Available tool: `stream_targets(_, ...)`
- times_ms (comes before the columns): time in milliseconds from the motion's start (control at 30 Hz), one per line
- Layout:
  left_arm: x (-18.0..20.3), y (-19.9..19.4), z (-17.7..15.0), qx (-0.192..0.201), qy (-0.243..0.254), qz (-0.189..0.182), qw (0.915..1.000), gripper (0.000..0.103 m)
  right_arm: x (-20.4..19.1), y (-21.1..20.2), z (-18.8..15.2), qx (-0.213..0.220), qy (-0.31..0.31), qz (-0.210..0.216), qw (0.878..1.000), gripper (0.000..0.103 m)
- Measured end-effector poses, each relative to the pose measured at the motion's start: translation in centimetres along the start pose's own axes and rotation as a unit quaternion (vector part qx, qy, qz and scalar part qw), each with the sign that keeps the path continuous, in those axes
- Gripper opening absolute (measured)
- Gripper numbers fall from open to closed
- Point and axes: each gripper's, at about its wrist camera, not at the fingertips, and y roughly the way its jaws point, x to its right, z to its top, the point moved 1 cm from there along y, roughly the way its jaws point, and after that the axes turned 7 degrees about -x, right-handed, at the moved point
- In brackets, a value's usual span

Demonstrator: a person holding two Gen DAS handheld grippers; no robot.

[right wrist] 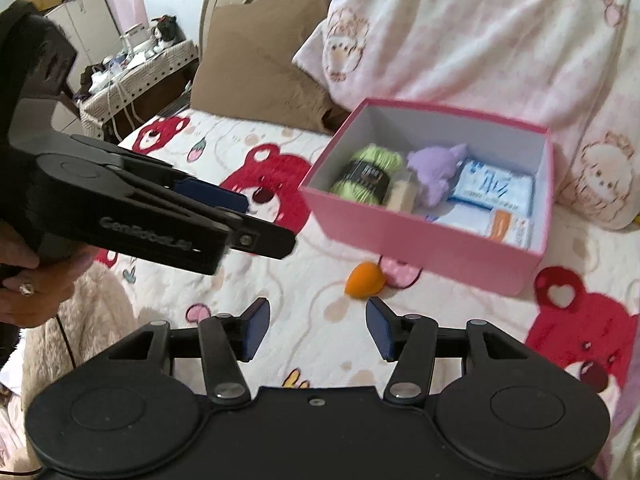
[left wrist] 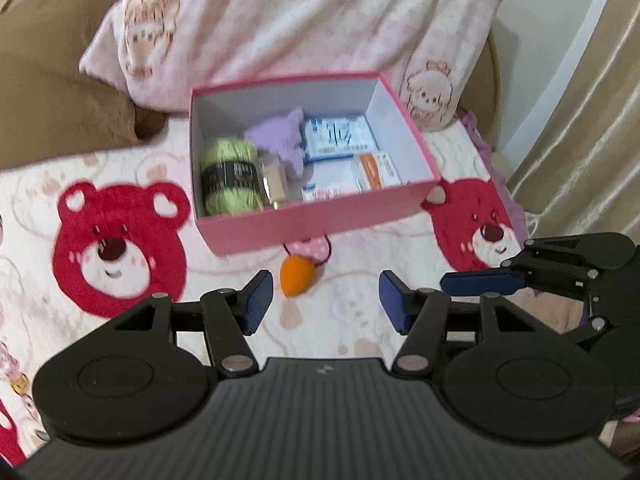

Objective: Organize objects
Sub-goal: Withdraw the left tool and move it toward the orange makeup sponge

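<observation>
Orange sponge (left wrist: 297, 276) just ahead — left gripper (left wrist: 326, 300) agape.

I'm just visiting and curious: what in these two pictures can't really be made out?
- Pink dotted thing, both views: partly tucked under the pink box behind the orange egg-shaped sponge.
- Print on the packets in the box: blurred in both views.
- Small beige item beside the green yarn: too blurred to name.

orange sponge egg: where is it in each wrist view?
Left wrist: orange sponge lies on the blanket, centre, just beyond the left gripper.
Right wrist: orange sponge lies centre, just beyond the right gripper.
Shared landmark: pink box directly behind it in both views.
</observation>
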Motion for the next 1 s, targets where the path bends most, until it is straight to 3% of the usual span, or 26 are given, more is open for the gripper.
stream_targets(200,-0.8,3.8,-1.2,-0.023,-0.004,-0.008,0.9997,0.059,-0.8,3.3,-0.8,-0.015,-0.037,-0.007,0.999,0.061)
stream_targets(433,-2.2,7.8,-0.2,-0.023,-0.004,-0.021,0.9995,0.060,-0.1,7.7,0.0,-0.015,-0.055,-0.005,0.998,0.061)
stream_targets(733,-4.5,13.1,1.6,-0.029,-0.018,-0.034,0.9988,0.058,2.0,14.6,1.2,-0.019,-0.048,-0.037,0.998,0.061)
stream_targets(1000,-5.3,16.1,2.3,-0.044,-0.030,-0.035,0.9980,0.056,4.2,18.4,0.6,-0.017,0.003,-0.041,0.999,0.061)
